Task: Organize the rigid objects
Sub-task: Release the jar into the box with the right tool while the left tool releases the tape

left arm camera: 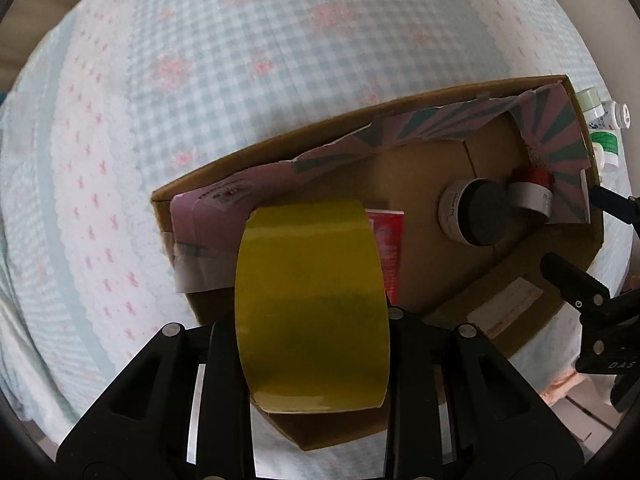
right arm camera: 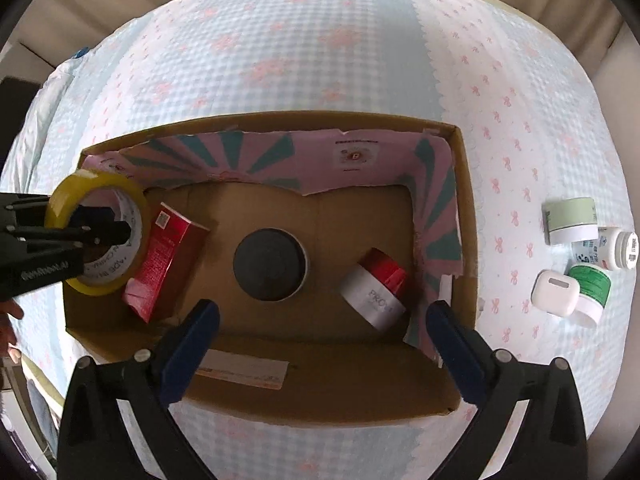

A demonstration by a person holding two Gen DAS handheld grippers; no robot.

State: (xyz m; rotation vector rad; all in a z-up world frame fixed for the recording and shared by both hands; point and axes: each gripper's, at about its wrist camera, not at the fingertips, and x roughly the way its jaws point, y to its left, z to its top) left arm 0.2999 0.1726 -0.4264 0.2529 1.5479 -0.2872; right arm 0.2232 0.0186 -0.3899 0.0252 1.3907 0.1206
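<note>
My left gripper [left arm camera: 312, 320] is shut on a yellow tape roll [left arm camera: 312, 304], holding it on edge over the left end of an open cardboard box [left arm camera: 568, 264]. In the right wrist view the left gripper [right arm camera: 108, 232] reaches in from the left with the tape roll [right arm camera: 96, 188] above the box's [right arm camera: 320, 392] left corner. In the box lie a red carton [right arm camera: 164, 260], a black-lidded jar [right arm camera: 270, 264] and a red-and-silver jar [right arm camera: 376, 288]. My right gripper [right arm camera: 320, 320] is open and empty above the box's near wall.
On the checked bedspread [right arm camera: 320, 60] right of the box lie a pale green jar [right arm camera: 570, 220], a white bottle [right arm camera: 608, 250], a green-labelled jar [right arm camera: 592, 284] and a white earbud case [right arm camera: 554, 292]. Pink patterned paper [right arm camera: 280, 152] lines the box's far wall.
</note>
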